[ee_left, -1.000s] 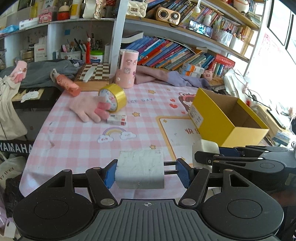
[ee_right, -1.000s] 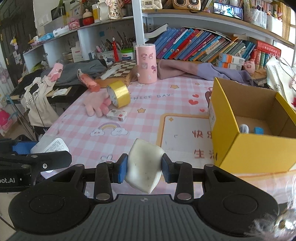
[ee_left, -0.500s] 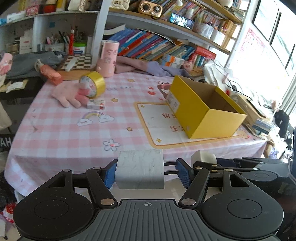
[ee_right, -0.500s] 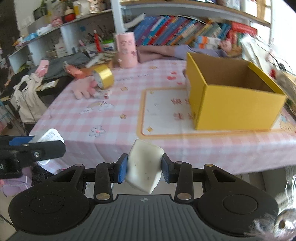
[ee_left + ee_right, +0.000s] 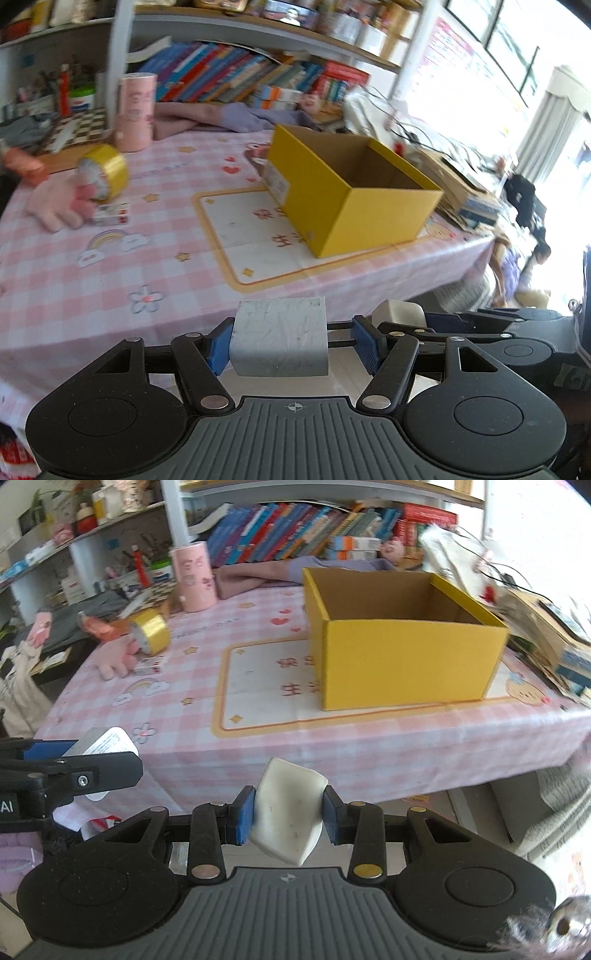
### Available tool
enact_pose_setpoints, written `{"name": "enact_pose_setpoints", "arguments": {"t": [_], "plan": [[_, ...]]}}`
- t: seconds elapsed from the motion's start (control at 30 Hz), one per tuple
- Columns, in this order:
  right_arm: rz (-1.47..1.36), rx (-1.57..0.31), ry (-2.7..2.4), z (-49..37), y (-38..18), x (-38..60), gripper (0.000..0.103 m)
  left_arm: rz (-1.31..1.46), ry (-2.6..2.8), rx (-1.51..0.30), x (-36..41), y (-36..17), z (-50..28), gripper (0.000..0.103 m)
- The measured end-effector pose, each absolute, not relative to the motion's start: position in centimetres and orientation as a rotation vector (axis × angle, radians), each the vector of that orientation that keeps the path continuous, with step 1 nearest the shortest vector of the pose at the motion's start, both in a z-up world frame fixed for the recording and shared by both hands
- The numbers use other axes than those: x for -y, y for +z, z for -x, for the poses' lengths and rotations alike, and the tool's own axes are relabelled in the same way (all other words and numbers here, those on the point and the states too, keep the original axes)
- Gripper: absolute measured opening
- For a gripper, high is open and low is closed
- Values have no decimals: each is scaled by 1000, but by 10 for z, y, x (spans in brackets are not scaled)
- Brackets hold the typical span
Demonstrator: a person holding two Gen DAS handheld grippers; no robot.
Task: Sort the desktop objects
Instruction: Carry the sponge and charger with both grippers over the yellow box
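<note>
the left gripper (image 5: pixel 291 345) is clamping a pale grey packet (image 5: pixel 280 338) between its blue pads, holding it out past the near edge of the table (image 5: pixel 66 280). the right gripper (image 5: pixel 289 812) is squeezing a white eraser-like block (image 5: pixel 290 808), tilted between its pads, also off the near edge. each gripper is showing in the other's view: the right one low at the right of the left wrist view, the left one at the left of the right wrist view. a yellow box (image 5: pixel 406 661) is standing open on the right part of the pink checked cloth, on a cream mat (image 5: pixel 258 698). at the far left a roll of gold tape (image 5: pixel 105 171) is leaning on a pink glove (image 5: pixel 55 210), with a small carton (image 5: pixel 110 214) just beside them. a pink cylinder (image 5: pixel 194 576) is standing further back, before the bookshelf (image 5: pixel 295 520).
</note>
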State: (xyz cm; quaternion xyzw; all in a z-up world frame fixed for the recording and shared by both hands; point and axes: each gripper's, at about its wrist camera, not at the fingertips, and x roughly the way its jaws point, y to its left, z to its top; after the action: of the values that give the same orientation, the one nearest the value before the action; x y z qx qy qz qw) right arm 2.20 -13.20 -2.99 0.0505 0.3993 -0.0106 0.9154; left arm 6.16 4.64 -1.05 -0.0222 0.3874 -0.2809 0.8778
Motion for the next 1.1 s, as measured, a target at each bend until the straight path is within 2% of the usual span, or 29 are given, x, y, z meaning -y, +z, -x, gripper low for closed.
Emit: {"name": "enact_pose_setpoints", "arguments": {"t": [1.1], "plan": [[-216, -815, -144, -67, -29, 250, 35, -123, -756, -799, 89, -1, -117, 67]]}}
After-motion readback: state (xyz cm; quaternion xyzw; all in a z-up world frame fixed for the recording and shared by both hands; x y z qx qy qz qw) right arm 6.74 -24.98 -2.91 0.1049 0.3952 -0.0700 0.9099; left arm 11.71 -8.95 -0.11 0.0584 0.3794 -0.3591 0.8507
